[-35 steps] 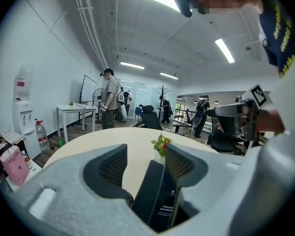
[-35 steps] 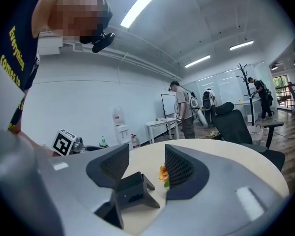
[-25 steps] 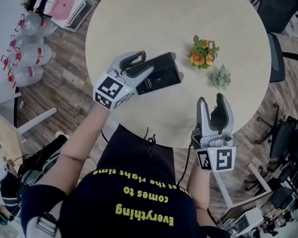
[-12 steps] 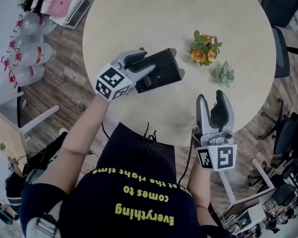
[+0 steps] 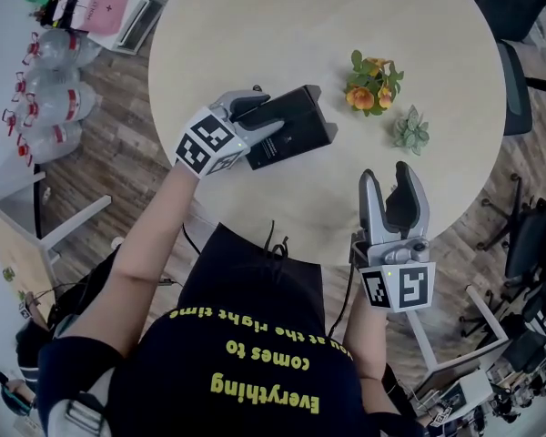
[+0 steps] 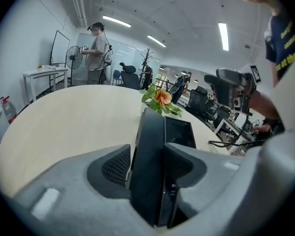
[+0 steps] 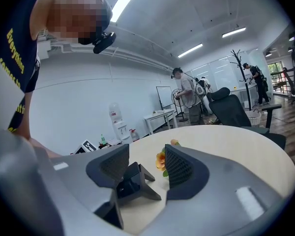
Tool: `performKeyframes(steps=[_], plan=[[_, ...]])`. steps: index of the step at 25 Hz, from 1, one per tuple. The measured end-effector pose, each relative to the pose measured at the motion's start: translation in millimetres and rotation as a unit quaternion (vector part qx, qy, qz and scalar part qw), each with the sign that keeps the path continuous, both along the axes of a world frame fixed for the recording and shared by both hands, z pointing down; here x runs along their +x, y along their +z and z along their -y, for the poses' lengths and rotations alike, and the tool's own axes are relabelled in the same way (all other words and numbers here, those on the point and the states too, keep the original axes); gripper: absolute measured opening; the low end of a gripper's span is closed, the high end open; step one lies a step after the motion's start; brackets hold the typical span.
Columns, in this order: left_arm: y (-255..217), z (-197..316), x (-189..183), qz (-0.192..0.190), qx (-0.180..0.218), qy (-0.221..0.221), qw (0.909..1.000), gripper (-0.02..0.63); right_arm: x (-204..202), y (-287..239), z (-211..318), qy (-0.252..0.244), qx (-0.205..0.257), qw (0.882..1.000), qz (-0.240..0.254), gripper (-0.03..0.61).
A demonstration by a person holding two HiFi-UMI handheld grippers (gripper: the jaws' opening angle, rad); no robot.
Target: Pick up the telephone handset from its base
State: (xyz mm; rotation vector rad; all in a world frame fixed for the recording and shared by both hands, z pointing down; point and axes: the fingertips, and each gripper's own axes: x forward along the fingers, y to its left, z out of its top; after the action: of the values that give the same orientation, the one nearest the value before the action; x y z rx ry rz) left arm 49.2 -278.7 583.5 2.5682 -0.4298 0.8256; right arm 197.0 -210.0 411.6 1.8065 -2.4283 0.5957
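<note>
A black telephone base (image 5: 300, 133) lies on the round light table (image 5: 255, 25), its handset (image 6: 148, 146) along its left side. My left gripper (image 5: 253, 119) straddles the near end of the handset, pointing down at it. Its jaws are closing; in the left gripper view the right pad (image 6: 184, 163) sits against the handset while a narrow gap shows at the left pad (image 6: 115, 165). My right gripper (image 5: 388, 178) hovers over the table's near edge, open and empty, with the phone (image 7: 130, 181) seen beyond its jaws.
An orange flower bunch (image 5: 371, 85) and a small green succulent (image 5: 408, 133) stand right of the phone. Water bottles (image 5: 50, 89) sit on the floor at left, office chairs (image 5: 514, 89) at right. People stand far off in the room.
My left gripper has sunk and tipped downward over the handset's end, and its jaws have narrowed a little. The right gripper has stayed where it was.
</note>
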Motion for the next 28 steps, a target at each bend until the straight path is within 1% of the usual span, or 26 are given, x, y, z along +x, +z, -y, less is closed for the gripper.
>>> performKeyframes(steps=[2, 5, 9, 10, 11, 13, 21, 28], plan=[[1, -2, 1, 0.004, -0.006, 0.010, 0.9999, 0.202, 1, 0, -1, 0.001, -0.001, 1.000, 0.000, 0.224], [0, -3, 2, 0.010, -0.004, 0.013, 0.9999, 0.196, 0, 0, -1, 0.001, 0.000, 1.000, 0.000, 0.224], [-1, -4, 1, 0.032, 0.016, 0.020, 0.9992, 0.175, -3, -3, 0, 0.000, 0.004, 1.000, 0.000, 0.221], [-2, -3, -1, 0.038, 0.022, 0.022, 0.9988, 0.164, -4, -3, 0, 0.000, 0.004, 1.000, -0.001, 0.221], [-3, -3, -2, 0.043, 0.028, 0.023, 0.9984, 0.136, -5, -4, 0, 0.000, 0.005, 1.000, -0.001, 0.221], [-4, -4, -5, 0.047, 0.034, 0.022, 0.9981, 0.120, -6, -6, -1, -0.001, 0.008, 1.000, -0.002, 0.221], [-16, -6, -10, 0.040, 0.039, 0.003, 0.9984, 0.083, -7, -16, -4, 0.002, 0.018, 1.000, -0.006, 0.218], [-38, -4, -23, 0.008, 0.046, -0.047, 0.9978, 0.078, -6, -29, -9, 0.001, 0.036, 0.999, -0.015, 0.212]])
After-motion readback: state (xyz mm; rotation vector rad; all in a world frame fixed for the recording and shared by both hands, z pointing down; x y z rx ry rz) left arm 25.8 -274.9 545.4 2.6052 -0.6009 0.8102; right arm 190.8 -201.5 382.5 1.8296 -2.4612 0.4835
